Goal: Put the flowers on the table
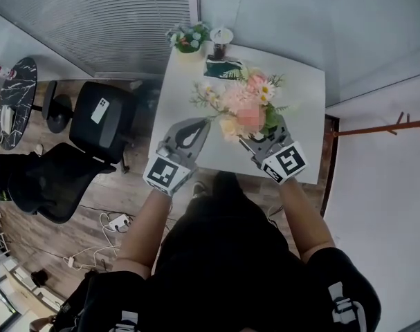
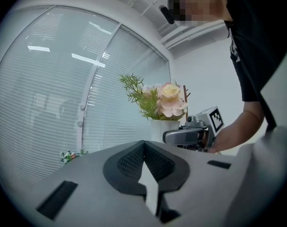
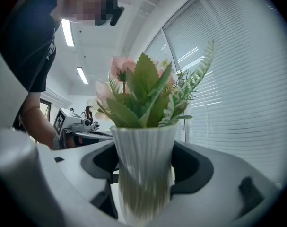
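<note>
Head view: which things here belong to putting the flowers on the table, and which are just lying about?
In the job:
flowers in a vase
right gripper, shut on the vase
left gripper, shut, empty
table

Lying about:
small potted plant
cup
dark flat item
chairs
power strip
wooden stand

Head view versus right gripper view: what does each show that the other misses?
Head view only: the table, a small plant, a cup and black chairs. Right gripper view only: the ribbed white vase, pinched by the right gripper, plus ceiling lights. Both: the flowers and the left gripper.
</note>
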`<state>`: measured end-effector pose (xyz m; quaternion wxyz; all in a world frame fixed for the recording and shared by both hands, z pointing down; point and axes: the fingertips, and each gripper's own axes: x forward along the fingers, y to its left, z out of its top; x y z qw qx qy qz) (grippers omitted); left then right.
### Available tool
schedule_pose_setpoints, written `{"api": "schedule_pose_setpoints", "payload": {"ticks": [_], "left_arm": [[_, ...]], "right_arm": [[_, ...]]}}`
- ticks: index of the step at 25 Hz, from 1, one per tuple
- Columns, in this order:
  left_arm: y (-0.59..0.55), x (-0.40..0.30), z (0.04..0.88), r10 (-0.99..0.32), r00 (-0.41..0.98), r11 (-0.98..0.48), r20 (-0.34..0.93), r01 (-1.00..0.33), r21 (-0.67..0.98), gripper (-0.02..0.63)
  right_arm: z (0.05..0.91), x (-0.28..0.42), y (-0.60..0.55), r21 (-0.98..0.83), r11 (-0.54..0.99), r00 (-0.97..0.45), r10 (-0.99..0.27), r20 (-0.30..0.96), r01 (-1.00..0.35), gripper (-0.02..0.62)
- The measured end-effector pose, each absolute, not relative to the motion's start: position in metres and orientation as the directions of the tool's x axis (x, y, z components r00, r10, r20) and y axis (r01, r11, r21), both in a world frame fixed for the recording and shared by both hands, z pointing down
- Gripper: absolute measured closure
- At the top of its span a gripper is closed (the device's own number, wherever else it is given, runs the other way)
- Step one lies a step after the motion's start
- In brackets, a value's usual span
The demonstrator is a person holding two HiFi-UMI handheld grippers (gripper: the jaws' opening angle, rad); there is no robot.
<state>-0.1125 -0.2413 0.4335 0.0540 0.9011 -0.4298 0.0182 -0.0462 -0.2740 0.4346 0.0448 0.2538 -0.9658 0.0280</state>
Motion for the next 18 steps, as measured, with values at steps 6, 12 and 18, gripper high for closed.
{"api": "schedule_pose_setpoints", "payload": {"ticks": [6,12,18], "left_arm": [[-0.267,-0.107,0.459,-0.798,0.596,-0.587,0.091,-0.802,0.109,0.594],[-0.290,-0.104,0.492,-0.812,0.574,-0.564,0.106,-0.818,0.109,0.594],[-0.324,-0.110,0.521,-0.827,0.550,-0.537,0.112,-0.834,0.131,0.594]], "right_arm": [[0.458,-0.044,-0.299,-0.023,0.870,-0.867,-0.490,0.093,-0.493,0.258],[0.495,-0.040,-0.323,-0.044,0.860,-0.859,-0.502,0.096,-0.508,0.258],[0.522,-0.044,-0.357,-0.046,0.860,-0.859,-0.502,0.105,-0.508,0.258]]}}
